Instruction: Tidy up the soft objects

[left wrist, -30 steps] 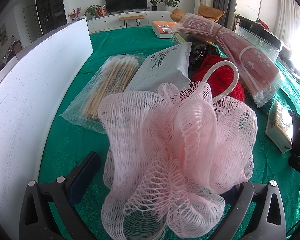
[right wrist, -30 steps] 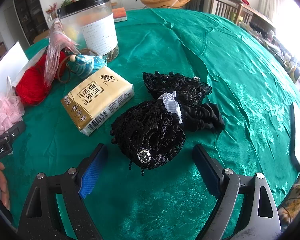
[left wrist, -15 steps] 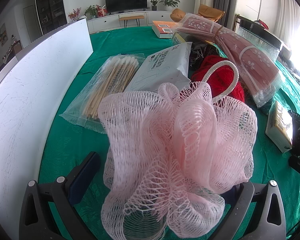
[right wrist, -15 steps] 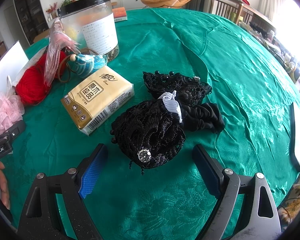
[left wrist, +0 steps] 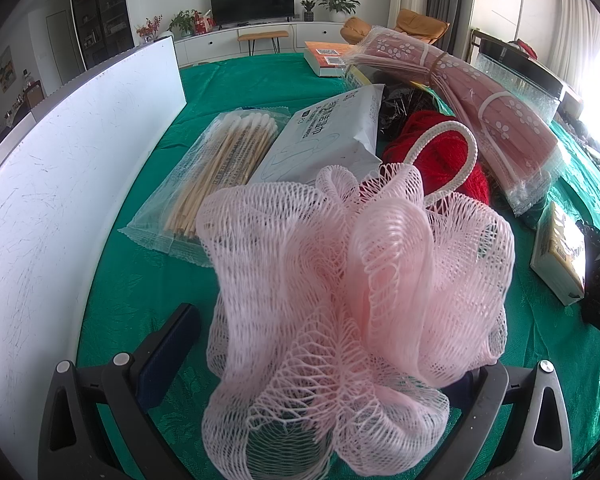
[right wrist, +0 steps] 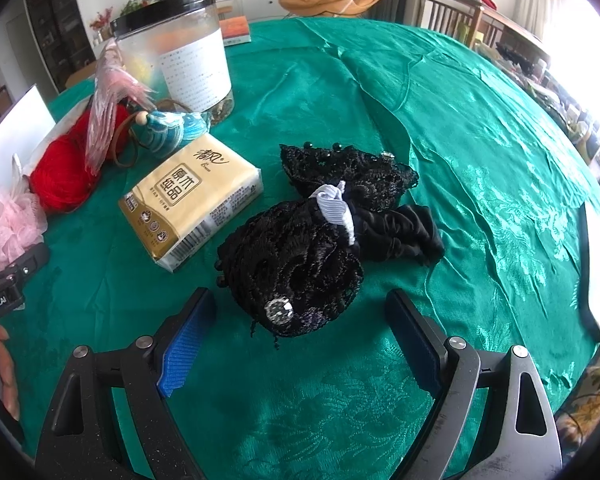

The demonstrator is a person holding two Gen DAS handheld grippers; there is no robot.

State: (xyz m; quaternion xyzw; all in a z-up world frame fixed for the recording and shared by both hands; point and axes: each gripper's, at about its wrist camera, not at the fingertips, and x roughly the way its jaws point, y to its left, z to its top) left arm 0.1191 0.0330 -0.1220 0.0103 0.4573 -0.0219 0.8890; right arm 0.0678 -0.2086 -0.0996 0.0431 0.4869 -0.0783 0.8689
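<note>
A pink mesh bath sponge (left wrist: 352, 288) with a white cord loop sits on the green tablecloth between the fingers of my left gripper (left wrist: 320, 360), which is open around it. It also shows at the left edge of the right wrist view (right wrist: 8, 228). A black lace fabric bundle (right wrist: 296, 264) with a rhinestone lies just ahead of my right gripper (right wrist: 300, 332), which is open and empty. More black lace (right wrist: 348, 168) and a black scrunchie (right wrist: 400, 232) lie behind it. Red yarn (left wrist: 436, 160) lies behind the sponge.
A white board (left wrist: 60, 184) stands along the left. A cotton swab pack (left wrist: 220, 168), a white pouch (left wrist: 324, 140), a pink mask pack (left wrist: 480, 108), a tissue pack (right wrist: 192, 200) and a clear jar (right wrist: 180, 52) lie on the green tablecloth (right wrist: 440, 128).
</note>
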